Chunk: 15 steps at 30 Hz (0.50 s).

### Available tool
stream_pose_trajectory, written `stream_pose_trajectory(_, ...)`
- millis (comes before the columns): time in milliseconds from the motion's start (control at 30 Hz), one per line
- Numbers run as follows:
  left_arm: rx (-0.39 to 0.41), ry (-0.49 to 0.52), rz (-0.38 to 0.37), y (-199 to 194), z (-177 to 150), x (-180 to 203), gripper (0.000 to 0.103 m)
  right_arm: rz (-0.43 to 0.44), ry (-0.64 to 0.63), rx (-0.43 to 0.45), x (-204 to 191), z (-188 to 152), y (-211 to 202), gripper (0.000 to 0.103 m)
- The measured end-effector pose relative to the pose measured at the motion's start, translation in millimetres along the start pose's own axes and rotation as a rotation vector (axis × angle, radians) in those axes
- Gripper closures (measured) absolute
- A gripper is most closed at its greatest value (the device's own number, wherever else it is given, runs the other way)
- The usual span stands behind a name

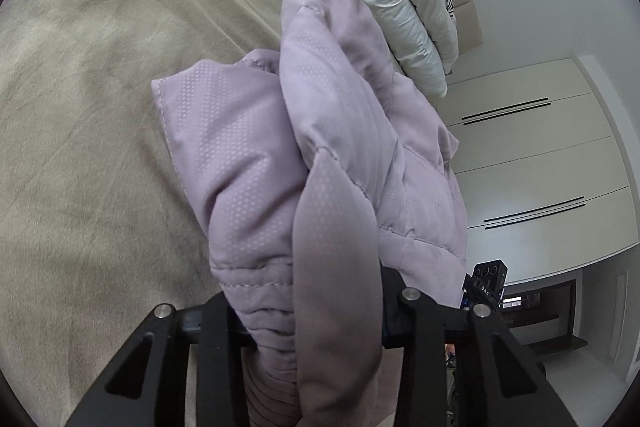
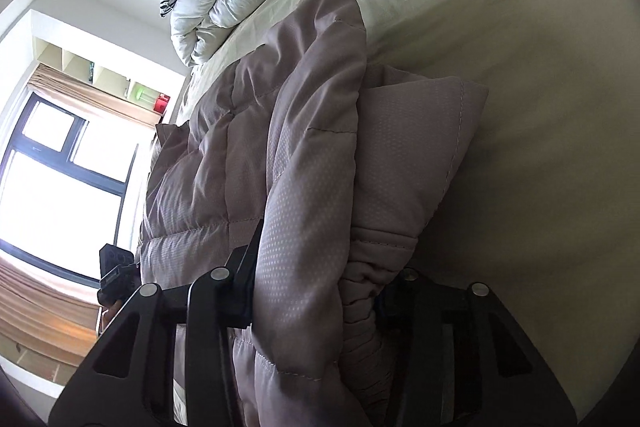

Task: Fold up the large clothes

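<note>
A: Left gripper (image 1: 316, 307)?
B: Jaws pinch the lilac quilted puffer jacket (image 1: 320, 147) bunched between them; wardrobe doors (image 1: 532, 155) right of it.
A: Right gripper (image 2: 320, 303)?
B: Clamped on jacket too; window (image 2: 60, 163) left, beige bedsheet (image 2: 520, 27) beyond.

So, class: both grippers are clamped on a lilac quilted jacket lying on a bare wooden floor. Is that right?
Not quite. The left gripper and the right gripper do clamp the lilac quilted jacket, but the left wrist view shows it over a beige bedsheet, not a wooden floor.
</note>
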State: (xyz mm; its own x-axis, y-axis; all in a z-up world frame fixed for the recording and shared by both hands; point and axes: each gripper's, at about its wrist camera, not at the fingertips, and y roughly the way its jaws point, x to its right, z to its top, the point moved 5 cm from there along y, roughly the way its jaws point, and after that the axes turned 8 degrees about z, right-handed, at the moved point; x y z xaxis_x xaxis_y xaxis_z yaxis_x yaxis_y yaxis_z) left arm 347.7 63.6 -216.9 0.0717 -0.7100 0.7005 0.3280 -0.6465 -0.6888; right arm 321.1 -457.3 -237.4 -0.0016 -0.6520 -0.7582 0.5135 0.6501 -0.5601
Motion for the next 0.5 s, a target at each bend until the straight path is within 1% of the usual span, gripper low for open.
stream_pose_trajectory(67, 0.015, 0.016, 0.014, -10, -6, 9, 0.067, -0.030, -0.042, 0.019, -16, -3, -9, 0.072)
stream_pose_trajectory(100, 0.021, 0.031, 0.022, -17, -11, 14, 0.068, -0.037, -0.063, 0.029, -26, -5, -13, 0.073)
stream_pose_trajectory(233, 0.048, 0.090, 0.029, -54, -41, 35, 0.070, -0.023, -0.122, 0.059, -62, -22, -40, 0.076)
stream_pose_trajectory(333, 0.065, 0.121, 0.033, -84, -72, 42, 0.070, 0.000, -0.163, 0.066, -90, -48, -62, 0.076)
stream_pose_trajectory(500, 0.067, 0.136, 0.027, -131, -127, 36, 0.070, 0.032, -0.207, 0.046, -121, -104, -93, 0.076)
